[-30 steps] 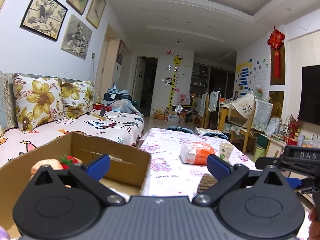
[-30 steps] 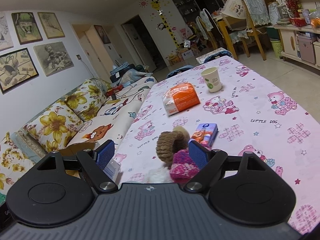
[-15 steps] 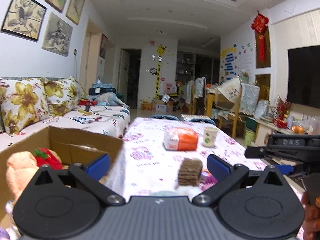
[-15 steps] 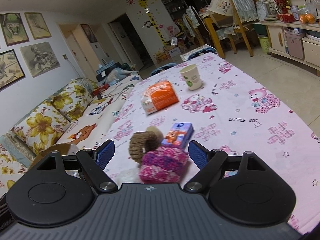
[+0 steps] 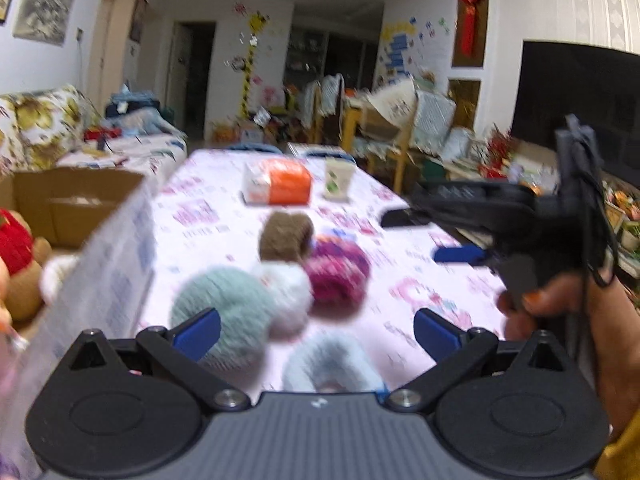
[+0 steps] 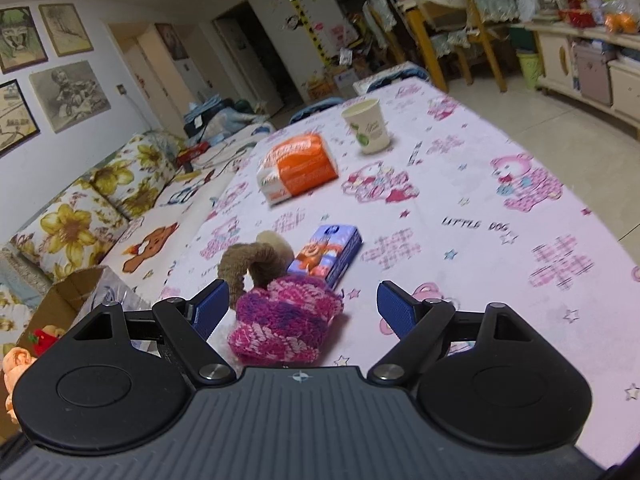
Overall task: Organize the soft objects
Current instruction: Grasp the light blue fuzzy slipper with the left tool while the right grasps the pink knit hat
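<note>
A pile of soft knit pieces lies on the pink-patterned table (image 5: 208, 216): a teal one (image 5: 224, 312), a white fluffy one (image 5: 288, 296), a magenta one (image 5: 338, 276), a brown one (image 5: 286, 236) and a pale blue fluffy one (image 5: 332, 364). My left gripper (image 5: 316, 334) hovers open over the near pieces; this view is blurred. The right gripper (image 5: 430, 236), held in a hand, sits to their right. In the right wrist view the right gripper (image 6: 303, 306) is open, with the magenta piece (image 6: 286, 320) lying loose between its fingers and the brown piece (image 6: 256, 264) just beyond.
A cardboard box (image 5: 72, 200) with plush toys (image 5: 16, 248) stands left of the table by the sofa (image 6: 92, 208). On the table are a blue carton (image 6: 328, 254), an orange package (image 6: 298, 168) and a paper cup (image 6: 368, 126). Chairs stand past the far end.
My left gripper swung from the box toward the table and down over the pile. The right gripper closed in on the magenta piece, which now lies between its open fingers.
</note>
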